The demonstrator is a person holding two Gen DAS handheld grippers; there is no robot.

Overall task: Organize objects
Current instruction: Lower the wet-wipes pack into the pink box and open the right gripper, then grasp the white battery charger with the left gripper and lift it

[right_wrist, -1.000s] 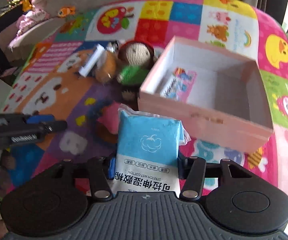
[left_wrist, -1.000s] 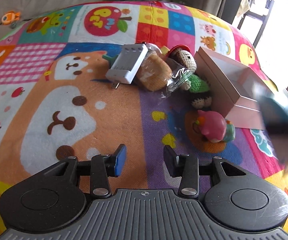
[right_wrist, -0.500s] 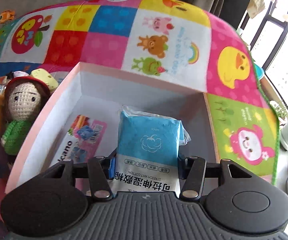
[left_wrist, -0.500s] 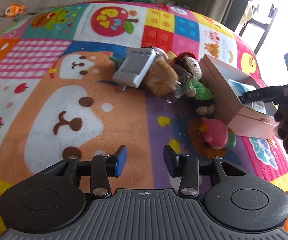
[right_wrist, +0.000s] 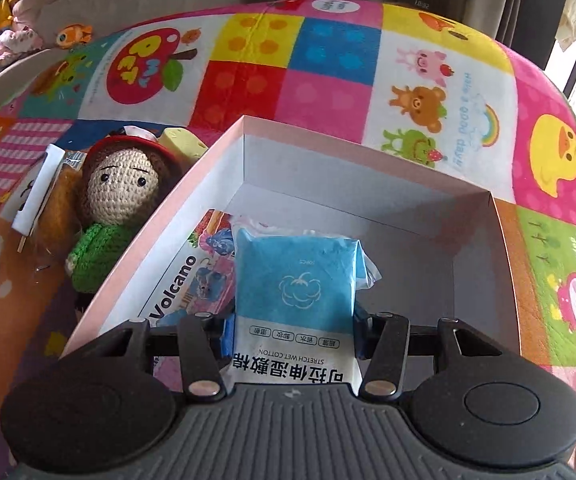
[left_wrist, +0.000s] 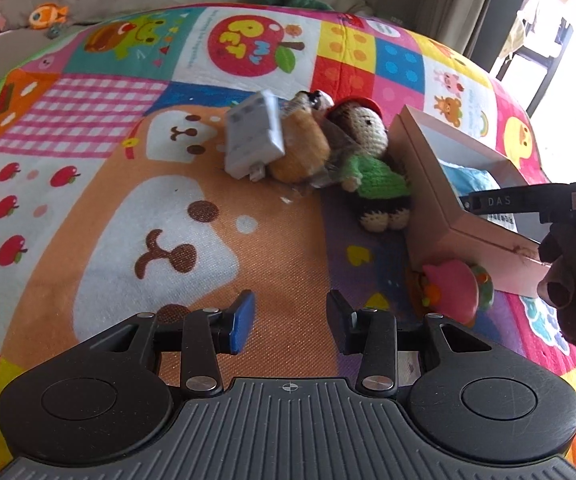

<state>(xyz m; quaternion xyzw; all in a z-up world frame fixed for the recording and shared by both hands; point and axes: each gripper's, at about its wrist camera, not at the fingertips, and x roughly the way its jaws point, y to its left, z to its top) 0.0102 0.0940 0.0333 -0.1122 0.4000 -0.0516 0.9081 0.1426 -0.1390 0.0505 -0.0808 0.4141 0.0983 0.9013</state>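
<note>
My right gripper [right_wrist: 294, 332] is inside the pink open box [right_wrist: 368, 148]. It is shut on a blue wet-wipe pack [right_wrist: 296, 280], its jaws still closing a little on the pack. The pack hangs over a "Volcano" card [right_wrist: 192, 280] lying on the box floor. My left gripper [left_wrist: 290, 322] stands open above the play mat with nothing between its fingers. In the left wrist view the box [left_wrist: 428, 184] lies to the right, with a crochet doll [left_wrist: 368, 148] against its wall and a pink toy [left_wrist: 450, 290] at its near corner.
A white charger [left_wrist: 254, 136] and an orange plush [left_wrist: 300, 152] lie piled left of the doll. A yellow block [right_wrist: 182, 142] sits behind the doll's head. A person's gloved hand [left_wrist: 572, 280] holds the right gripper at the right edge. A sofa with soft toys borders the mat's far side.
My right gripper carried the blue pack from in front of the box over its near wall and down inside. The left gripper has stayed where it was, still open.
</note>
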